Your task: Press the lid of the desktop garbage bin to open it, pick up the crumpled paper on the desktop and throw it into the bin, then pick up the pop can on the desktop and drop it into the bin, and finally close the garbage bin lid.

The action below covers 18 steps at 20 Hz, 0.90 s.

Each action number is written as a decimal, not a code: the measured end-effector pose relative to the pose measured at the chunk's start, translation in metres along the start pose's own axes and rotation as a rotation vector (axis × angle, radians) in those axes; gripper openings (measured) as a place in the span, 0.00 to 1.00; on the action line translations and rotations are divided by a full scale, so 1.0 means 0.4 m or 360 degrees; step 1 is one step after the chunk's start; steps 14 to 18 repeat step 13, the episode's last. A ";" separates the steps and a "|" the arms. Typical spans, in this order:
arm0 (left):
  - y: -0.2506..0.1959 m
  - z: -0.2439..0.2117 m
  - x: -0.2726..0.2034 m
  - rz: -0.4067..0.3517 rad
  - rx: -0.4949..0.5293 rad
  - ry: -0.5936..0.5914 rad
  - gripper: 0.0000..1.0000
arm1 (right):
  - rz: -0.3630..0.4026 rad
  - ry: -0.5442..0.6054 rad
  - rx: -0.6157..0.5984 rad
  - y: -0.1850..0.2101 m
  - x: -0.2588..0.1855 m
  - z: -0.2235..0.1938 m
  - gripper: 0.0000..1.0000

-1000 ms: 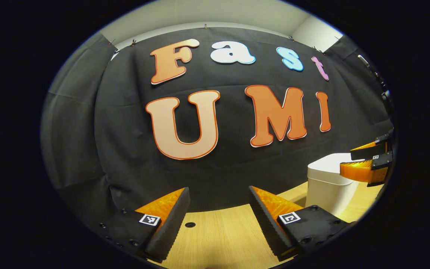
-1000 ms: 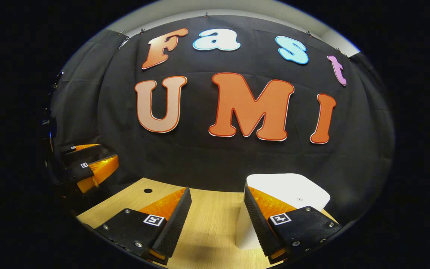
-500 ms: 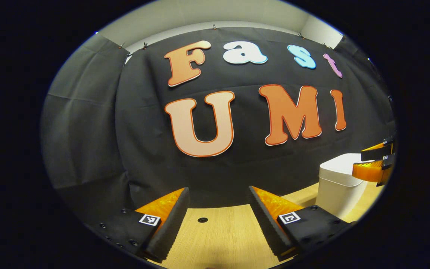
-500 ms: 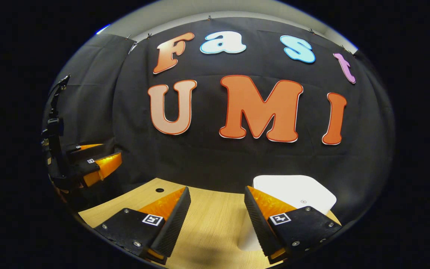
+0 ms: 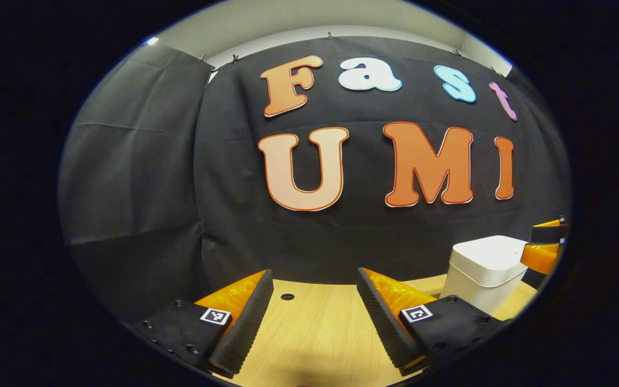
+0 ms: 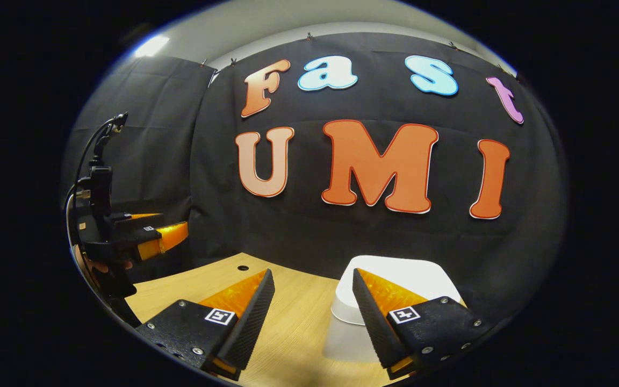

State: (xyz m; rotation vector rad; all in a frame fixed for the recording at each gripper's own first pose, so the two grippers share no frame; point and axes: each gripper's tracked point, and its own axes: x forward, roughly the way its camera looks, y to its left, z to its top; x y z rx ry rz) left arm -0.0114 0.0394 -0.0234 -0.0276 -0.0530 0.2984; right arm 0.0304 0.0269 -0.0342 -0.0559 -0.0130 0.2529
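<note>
Bin [image 5: 484, 267] lid shut, standing near desk [image 5: 320, 333] far edge
Right gripper [image 6: 312, 317] jaws apart beside it; left gripper [image 5: 315, 314] spread, idle; press lid top squarely to pop it

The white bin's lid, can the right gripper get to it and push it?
Probably yes. The right gripper hangs open just before the white bin, whose closed lid sits bare. The left gripper waits off to the side over the table.

White bin [image 5: 484, 271], lid shut, upright on desk [image 5: 315, 333]
</note>
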 end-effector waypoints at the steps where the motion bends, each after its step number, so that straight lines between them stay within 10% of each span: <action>1: -0.003 0.002 -0.005 0.0003 0.0005 0.0002 0.99 | 0.0008 0.0000 0.0017 -0.001 -0.003 -0.004 0.89; 18: 0.039 0.019 0.015 -0.0012 0.0116 -0.0066 0.99 | -0.0026 -0.0031 0.0023 0.031 0.047 0.006 0.89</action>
